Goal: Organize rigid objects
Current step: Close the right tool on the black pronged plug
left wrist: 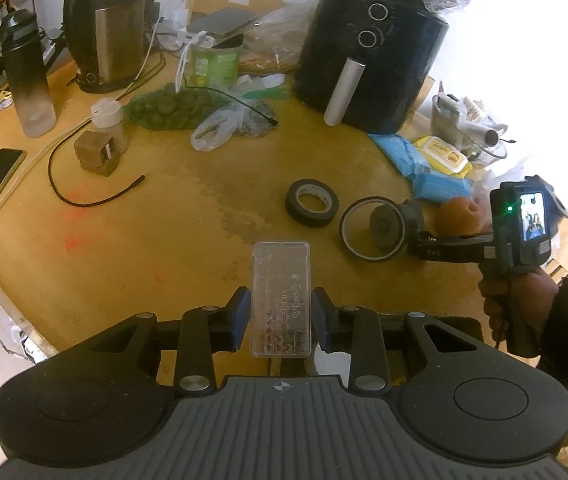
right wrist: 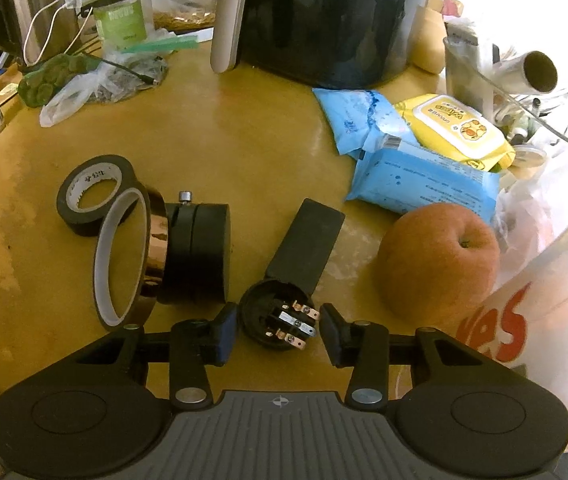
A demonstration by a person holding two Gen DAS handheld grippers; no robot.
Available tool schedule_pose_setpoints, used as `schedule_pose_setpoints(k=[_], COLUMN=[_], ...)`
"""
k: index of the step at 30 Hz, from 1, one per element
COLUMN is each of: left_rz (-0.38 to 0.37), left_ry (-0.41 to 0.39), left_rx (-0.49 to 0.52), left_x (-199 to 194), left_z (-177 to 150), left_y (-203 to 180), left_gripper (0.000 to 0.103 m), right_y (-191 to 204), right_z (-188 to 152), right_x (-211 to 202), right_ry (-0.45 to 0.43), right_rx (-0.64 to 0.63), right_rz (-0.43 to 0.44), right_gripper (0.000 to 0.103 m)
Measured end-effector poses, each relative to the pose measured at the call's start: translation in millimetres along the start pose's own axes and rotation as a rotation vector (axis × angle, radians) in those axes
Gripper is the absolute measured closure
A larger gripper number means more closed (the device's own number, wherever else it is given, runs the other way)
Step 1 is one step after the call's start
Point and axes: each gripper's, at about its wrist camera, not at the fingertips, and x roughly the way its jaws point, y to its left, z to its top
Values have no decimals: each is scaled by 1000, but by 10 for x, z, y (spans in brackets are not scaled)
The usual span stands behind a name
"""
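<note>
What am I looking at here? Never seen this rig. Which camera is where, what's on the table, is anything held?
No robot: a person holds a two-finger handheld gripper in each hand, each with a fisheye camera looking along its fingers.

Left wrist view: the left gripper straddles a clear flat plastic case; small gaps show at the pads, so no grip yet. At right you see the person's hand holding the right gripper.

Right wrist view: the right gripper is open around a round black plug part with copper prongs.

On the yellow-brown tabletop: a black tape roll, an amber tape ring, a reddish apple, blue wipe packs, a black air fryer.
</note>
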Motion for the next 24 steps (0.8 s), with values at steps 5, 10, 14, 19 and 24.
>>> schedule_pose_setpoints(k=[5, 10, 14, 19, 24], left_rz=[-18, -30, -39, -49, -63], left_ry=[-1, -2, -3, -8, -24], left_rx=[23, 41, 50, 54, 65], left_x=[-1, -7, -11, -20, -47], left_z=[3, 5, 0, 4, 32], left_y=[-54, -86, -75, -65, -78], left_gripper=[70, 70, 70, 70, 70], right_y=[-27, -33, -27, -9, 8], right_z=[-15, -39, -71, -126, -186], right_x=[-153, -334, -506, -738, -958], right_ry=[-16, -35, -57, -90, -116], right_rx=[28, 57, 86, 107, 130], right_rz=[16, 32, 48, 63, 83], right_gripper=[57, 57, 57, 57, 57])
